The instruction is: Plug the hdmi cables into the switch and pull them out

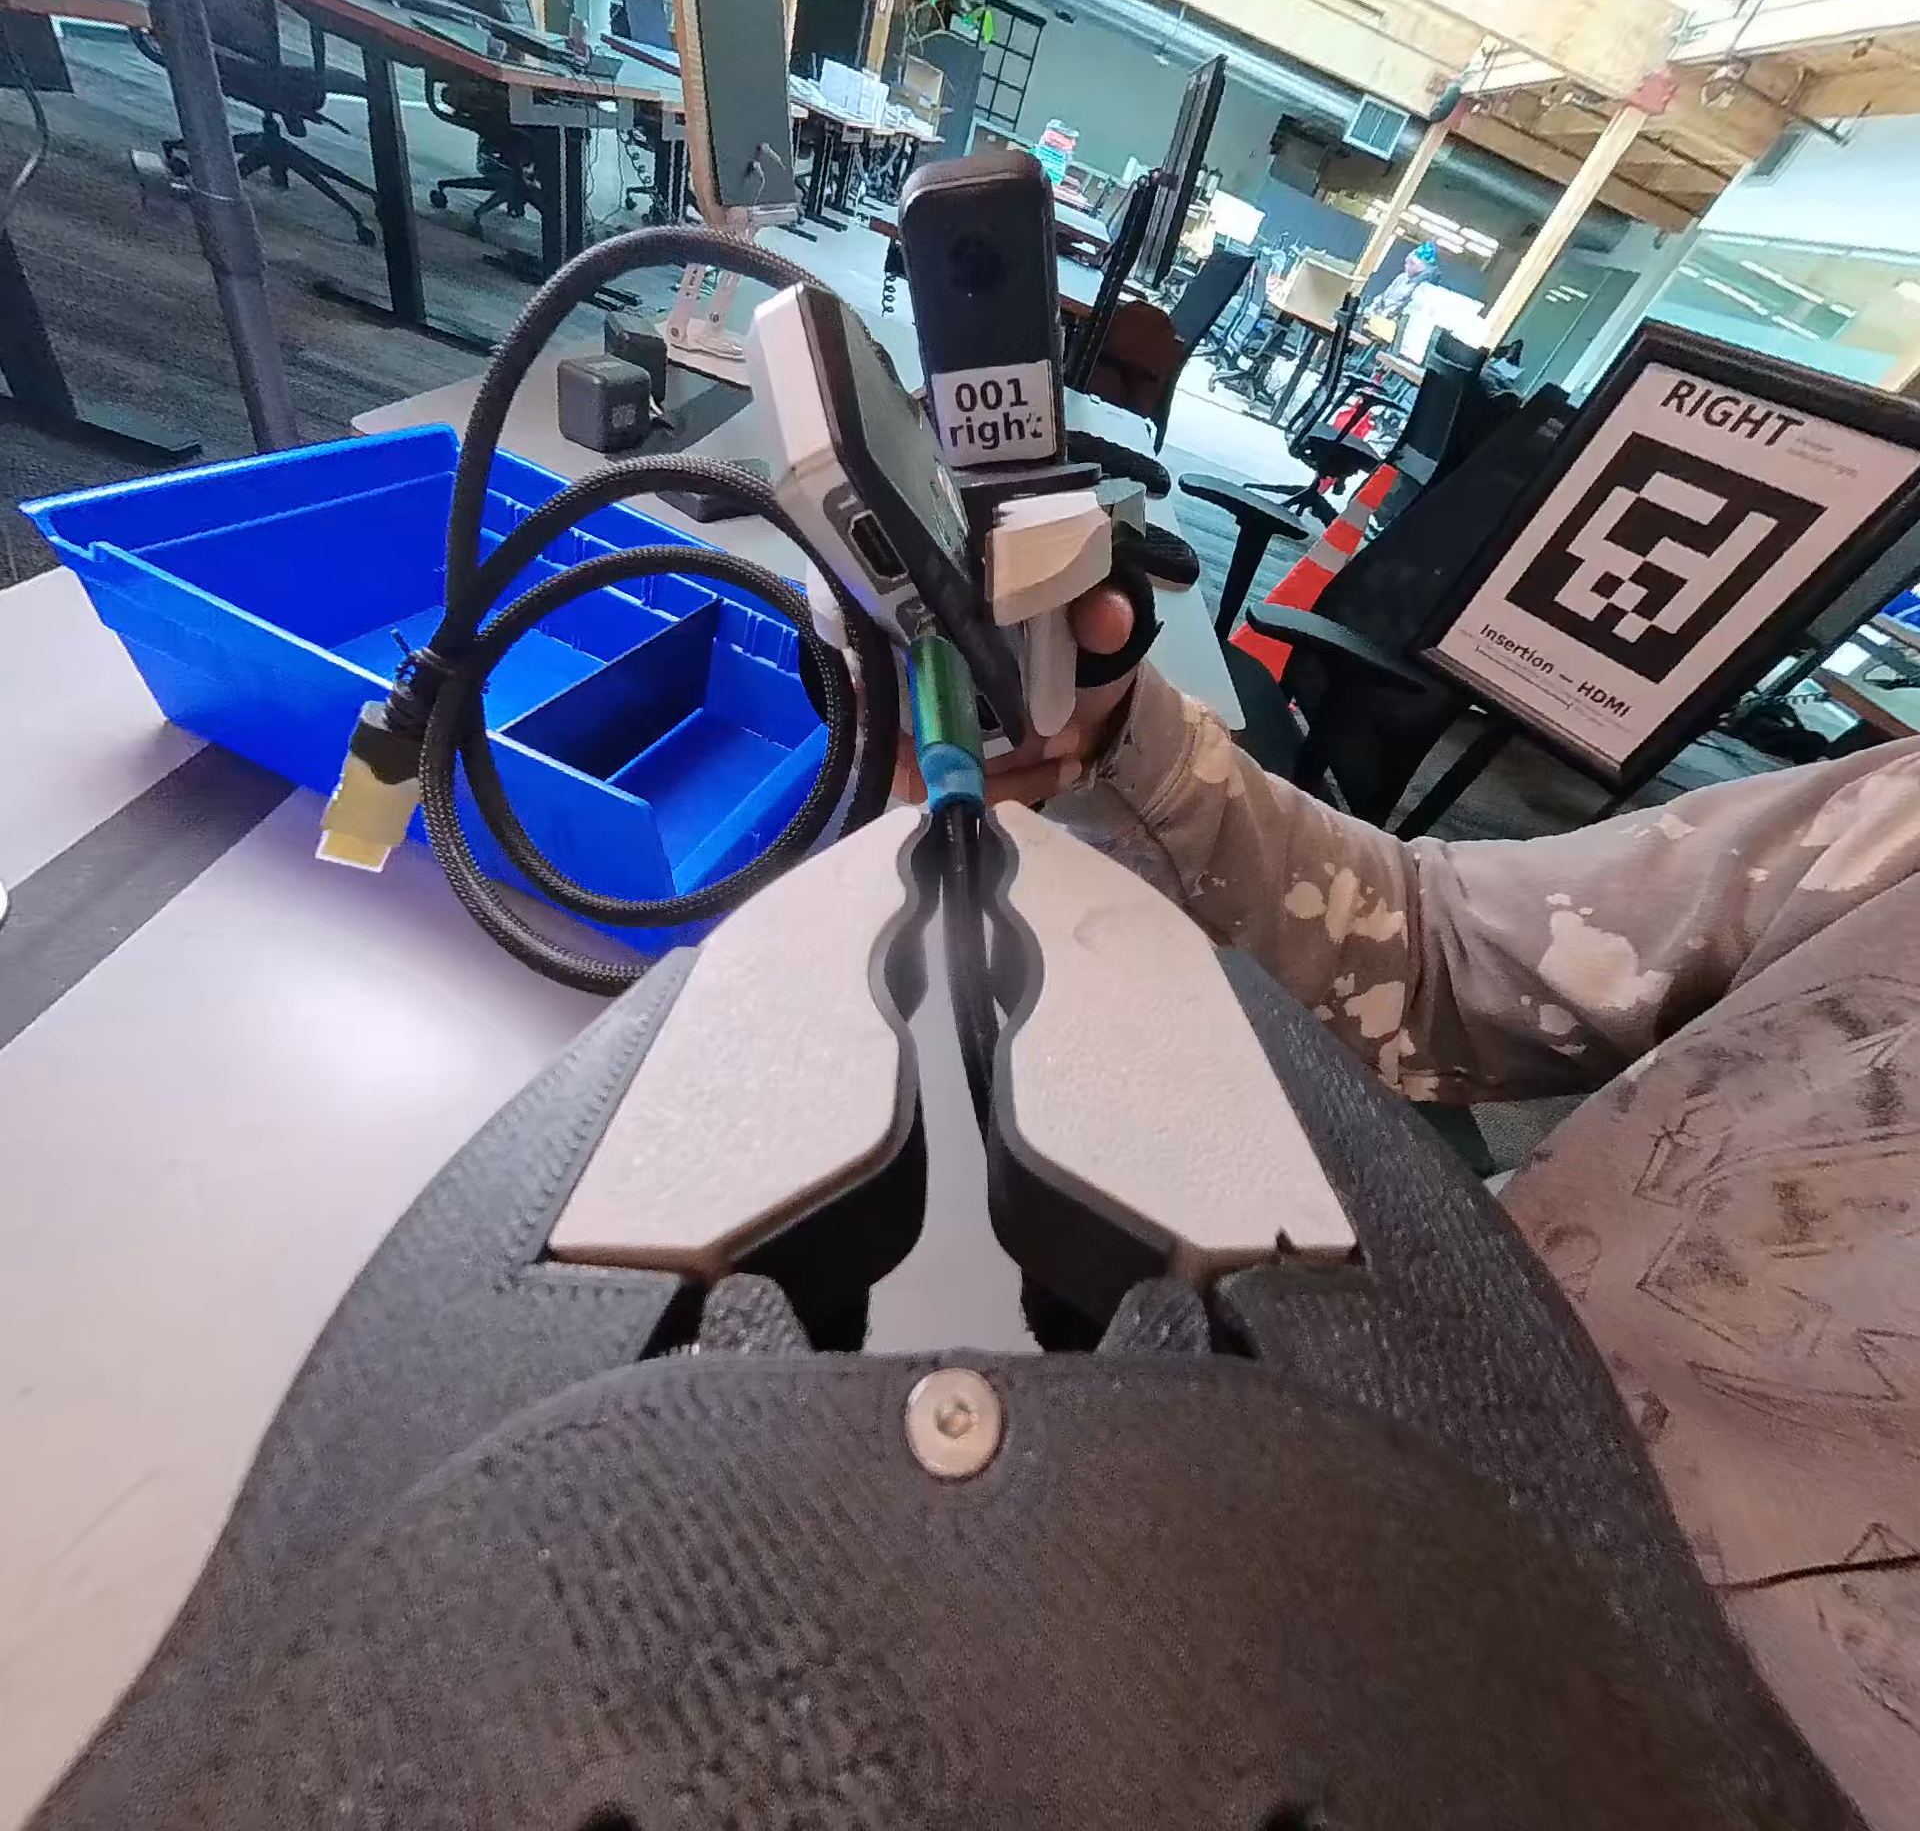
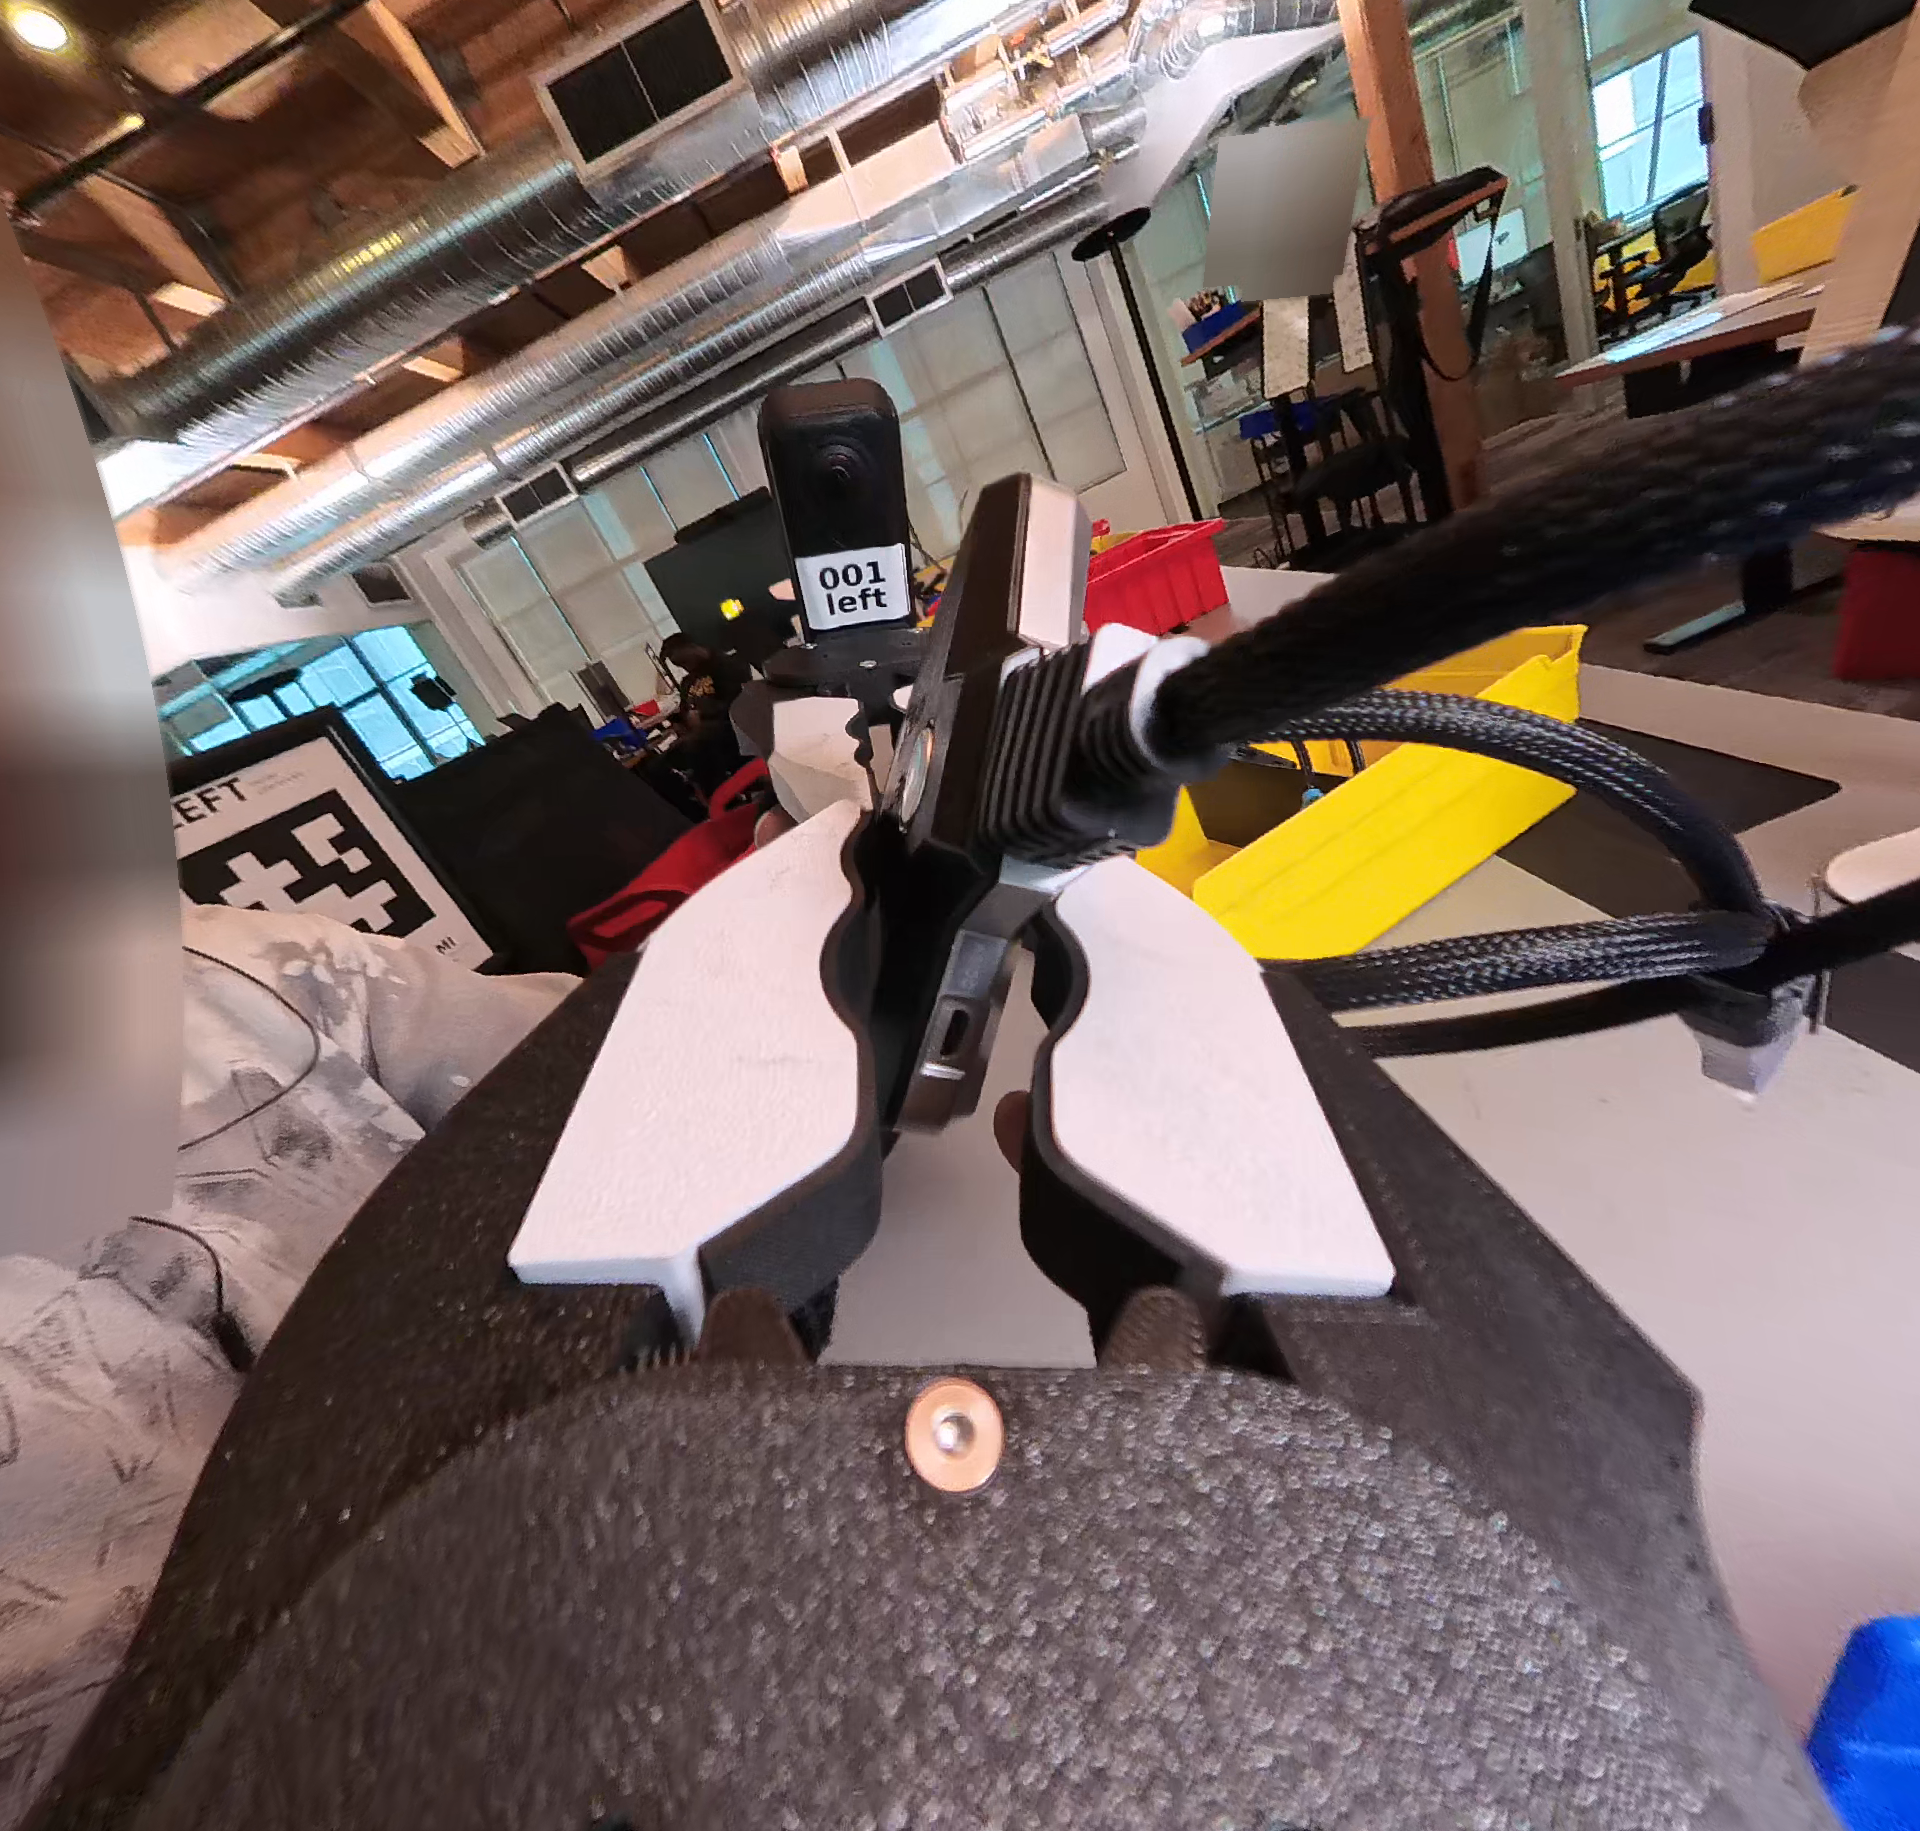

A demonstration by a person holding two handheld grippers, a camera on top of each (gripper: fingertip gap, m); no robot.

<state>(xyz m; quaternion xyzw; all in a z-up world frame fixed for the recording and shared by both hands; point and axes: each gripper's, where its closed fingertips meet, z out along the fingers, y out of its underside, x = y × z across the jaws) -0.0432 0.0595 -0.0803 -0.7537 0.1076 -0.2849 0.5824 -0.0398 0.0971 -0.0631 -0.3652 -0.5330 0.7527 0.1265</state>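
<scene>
Desks, office chairs and monitors are filling an open workroom with timber beams and silver ducts overhead. Nearer, a grey table (image 1: 187, 1106) with one dark stripe is carrying a blue divided bin (image 1: 312, 586); the right wrist view is showing a yellow bin (image 2: 1382, 825) and a red bin (image 2: 1153, 566) on it too. Two framed marker signs are standing by, one (image 1: 1662, 545) off the table's edge and another (image 2: 312, 856) beside a pale patterned sleeve (image 1: 1455, 898).

Both tools are being held up above the table. The right gripper (image 2: 951, 846) is clamping the switch (image 2: 966, 742), its fingers pressing the box's flat faces, and the switch is standing on edge with its long axis tilting up and away from that hand. One empty port is showing on its side in the left wrist view.

Two cables are sitting in the switch. A braided black cable (image 1: 582, 555) is entering with a ribbed grey plug (image 2: 1070, 742), then looping down in a tied coil, its loose yellow-tipped end (image 1: 364, 794) dangling over the table. A thinner cable's green plug (image 1: 940, 711) is pointing up into the switch's lower edge, and the left gripper (image 1: 961, 846) is closing its fingers on the cord just below that plug.
</scene>
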